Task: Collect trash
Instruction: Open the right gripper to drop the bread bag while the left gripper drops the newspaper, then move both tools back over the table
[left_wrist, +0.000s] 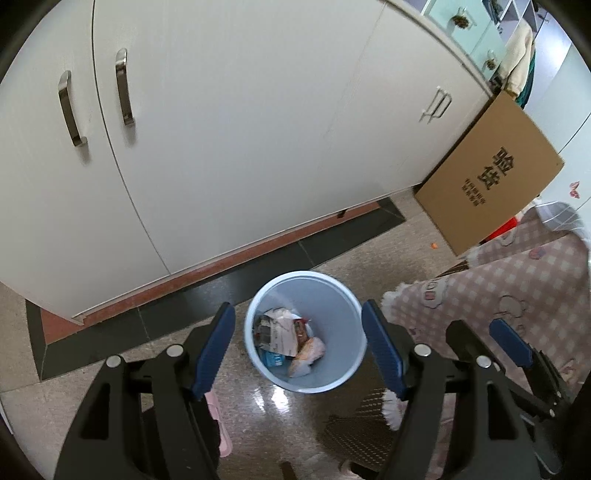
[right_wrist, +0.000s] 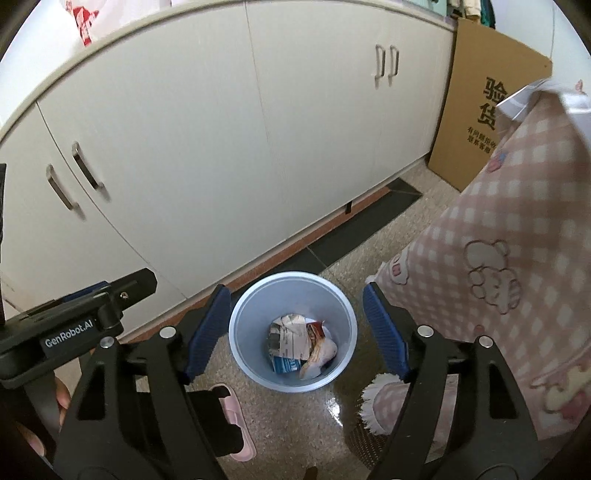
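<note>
A light blue trash bin (left_wrist: 343, 306) stands on the floor below both grippers; it also shows in the right wrist view (right_wrist: 255, 314). Inside lie crumpled wrappers and paper (left_wrist: 284, 336), seen too in the right wrist view (right_wrist: 299, 345). My left gripper (left_wrist: 299, 347) is open and empty, its blue pads (left_wrist: 214, 350) spread on either side of the bin. My right gripper (right_wrist: 295, 328) is open and empty above the bin. The right gripper (left_wrist: 491, 343) shows at the right of the left wrist view, the left gripper (right_wrist: 92, 299) at the left of the right wrist view.
White cabinets (left_wrist: 240, 129) with metal handles stand behind the bin. A cardboard box (left_wrist: 487, 173) leans at the right. A pink checked cloth (right_wrist: 498, 258) hangs close on the right. A pink slipper (right_wrist: 236, 421) lies on the floor at lower left.
</note>
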